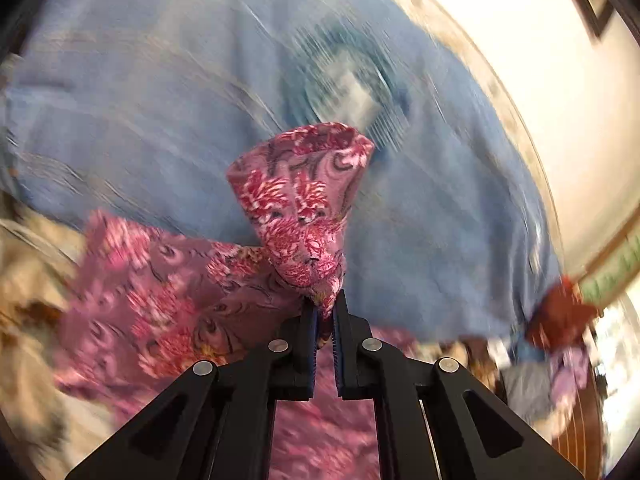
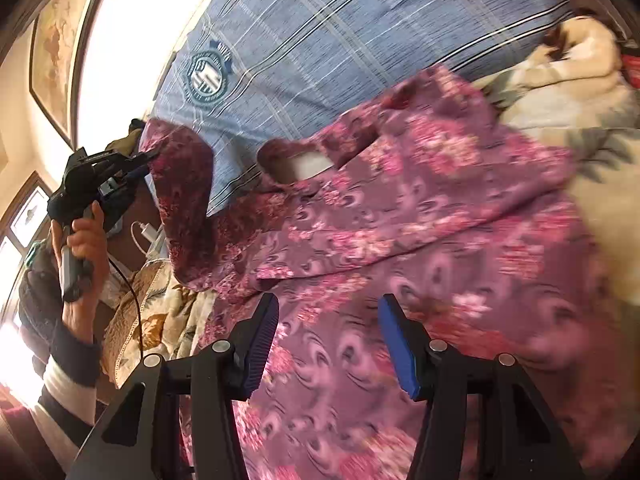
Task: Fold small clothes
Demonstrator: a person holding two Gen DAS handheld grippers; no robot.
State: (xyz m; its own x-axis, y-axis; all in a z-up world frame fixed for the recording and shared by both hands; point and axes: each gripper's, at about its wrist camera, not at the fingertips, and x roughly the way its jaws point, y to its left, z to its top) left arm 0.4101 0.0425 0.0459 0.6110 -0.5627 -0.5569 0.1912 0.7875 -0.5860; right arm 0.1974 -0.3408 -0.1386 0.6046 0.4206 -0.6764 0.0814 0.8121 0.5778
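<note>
On the bed: a pink floral garment (image 2: 420, 208) lies spread over a beige flowered bedspread (image 2: 580, 92), its upper edge overlapping a blue checked shirt (image 2: 320, 40).
Garment look: mauve-pink cloth printed with red and pale blossoms and dark swirls; rumpled, with a neck opening showing pale lining.
Lifted part: one corner (image 1: 304, 208) is raised off the bed in a bunched cone.
Left tongs (image 1: 326, 312): pressed together, pinching that corner; the person's left hand (image 2: 80, 240) grips the handle.
Right tongs (image 2: 328, 320): spread wide, nothing between them, above the garment's near part.
Count: one pink garment, one blue shirt, two tongs.
Nearby: embroidered crest (image 2: 206, 76) on the shirt; white charger with cable (image 2: 146, 234) beside the bed; framed picture (image 2: 52, 52) on the wall.
</note>
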